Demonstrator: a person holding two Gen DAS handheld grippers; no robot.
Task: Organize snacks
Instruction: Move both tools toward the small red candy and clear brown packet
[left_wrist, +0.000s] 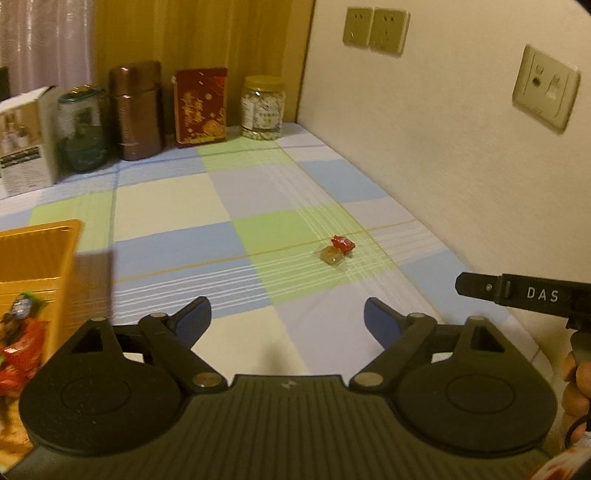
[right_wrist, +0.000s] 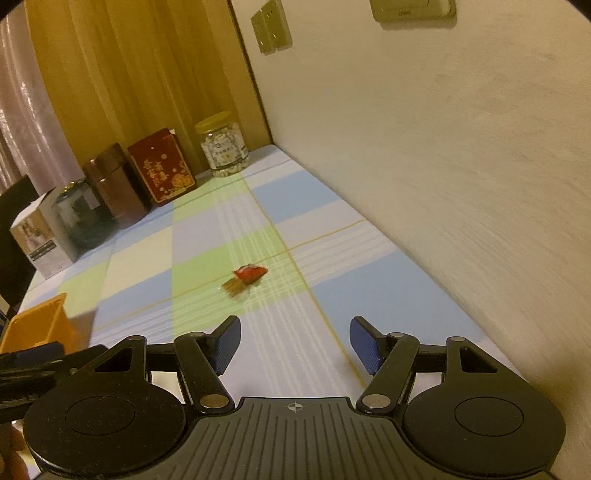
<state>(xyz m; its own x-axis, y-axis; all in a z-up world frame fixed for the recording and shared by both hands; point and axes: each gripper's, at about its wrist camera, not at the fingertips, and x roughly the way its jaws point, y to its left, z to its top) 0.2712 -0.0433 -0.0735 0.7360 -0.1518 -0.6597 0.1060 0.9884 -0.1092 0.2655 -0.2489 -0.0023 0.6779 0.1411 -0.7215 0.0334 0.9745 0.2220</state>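
Note:
Two small wrapped snacks lie touching on the checked cloth: a red one (left_wrist: 343, 243) and a brown one in clear wrap (left_wrist: 331, 256). They show in the right wrist view too, red (right_wrist: 250, 273) and brown (right_wrist: 233, 287). An orange box (left_wrist: 40, 258) at the left holds several red-wrapped snacks (left_wrist: 20, 347); it also shows in the right wrist view (right_wrist: 38, 325). My left gripper (left_wrist: 287, 317) is open and empty, short of the snacks. My right gripper (right_wrist: 295, 341) is open and empty, also short of them.
Along the far edge stand a white carton (left_wrist: 26, 140), a green jar (left_wrist: 81, 129), a brown canister (left_wrist: 136, 110), a red box (left_wrist: 201, 105) and a yellow-lidded jar (left_wrist: 263, 108). A wall with sockets (left_wrist: 375, 31) runs along the right.

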